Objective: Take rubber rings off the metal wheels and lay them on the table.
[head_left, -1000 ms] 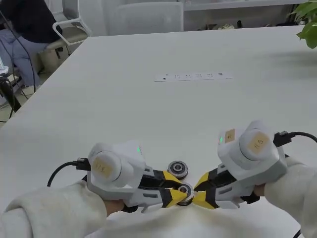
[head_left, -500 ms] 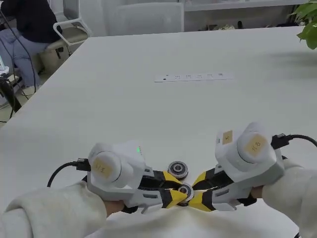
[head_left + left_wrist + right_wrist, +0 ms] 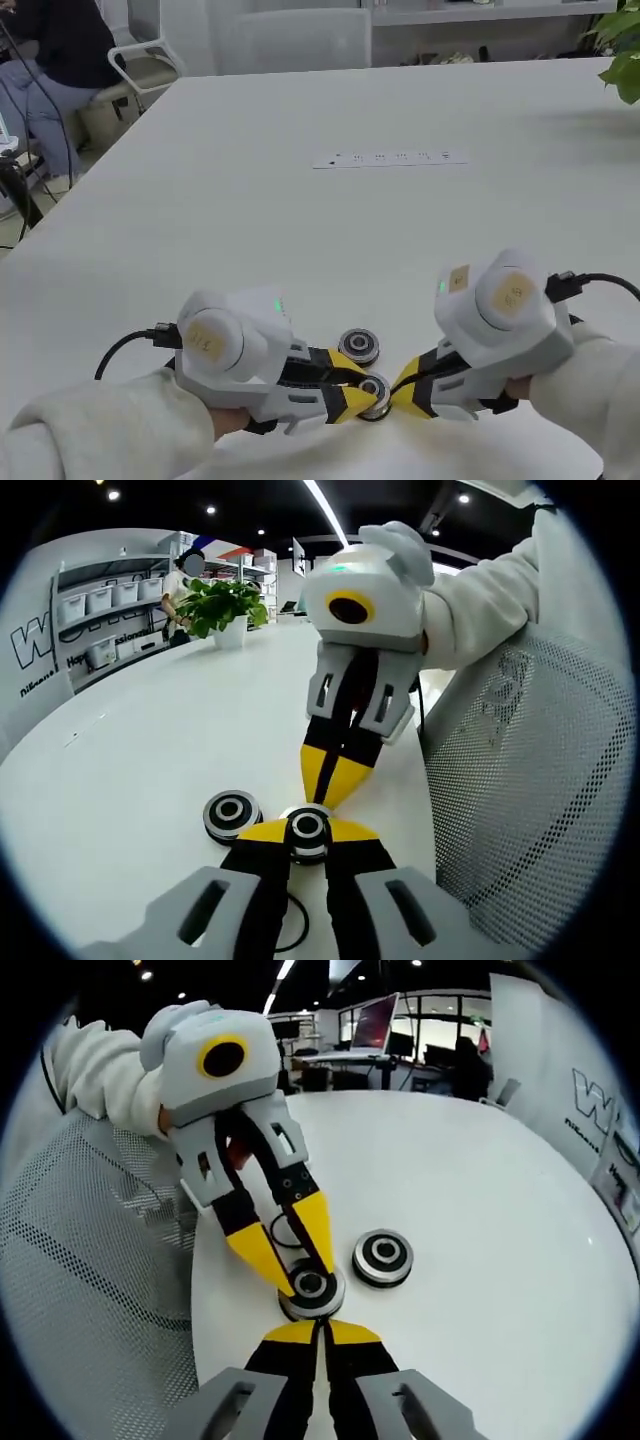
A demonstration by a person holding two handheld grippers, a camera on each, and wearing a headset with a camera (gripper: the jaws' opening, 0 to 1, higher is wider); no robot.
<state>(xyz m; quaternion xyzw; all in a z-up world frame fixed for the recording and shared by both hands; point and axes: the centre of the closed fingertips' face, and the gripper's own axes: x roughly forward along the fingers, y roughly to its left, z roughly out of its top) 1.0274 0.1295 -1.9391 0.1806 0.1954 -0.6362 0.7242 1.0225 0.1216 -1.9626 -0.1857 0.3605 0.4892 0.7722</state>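
My left gripper [image 3: 306,830] has its yellow-tipped fingers clenched on a small metal wheel with a dark rubber rim [image 3: 312,1292], one finger on each side of it. The wheel sits flat on the white tabletop [image 3: 300,230]. My right gripper [image 3: 322,1332] comes at it from the opposite side. Its fingers are pressed together with no gap to speak of, and their tips touch the wheel's near edge. I cannot tell whether they pinch the rubber there.

A thin black loop [image 3: 304,920] lies on the tabletop under my left fingers, close behind the held wheel.

Just beyond the two sets of fingertips a second metal wheel with a black rubber ring [image 3: 358,343] lies flat. It is near the held wheel but not touching it or either gripper.

Well beyond my fingers, out in the middle of the tabletop, lies a long white socket strip [image 3: 390,157]. Past the far left corner stands a white-framed chair [image 3: 140,55]. At the far right edge hang the leaves of a green potted plant [image 3: 620,50].
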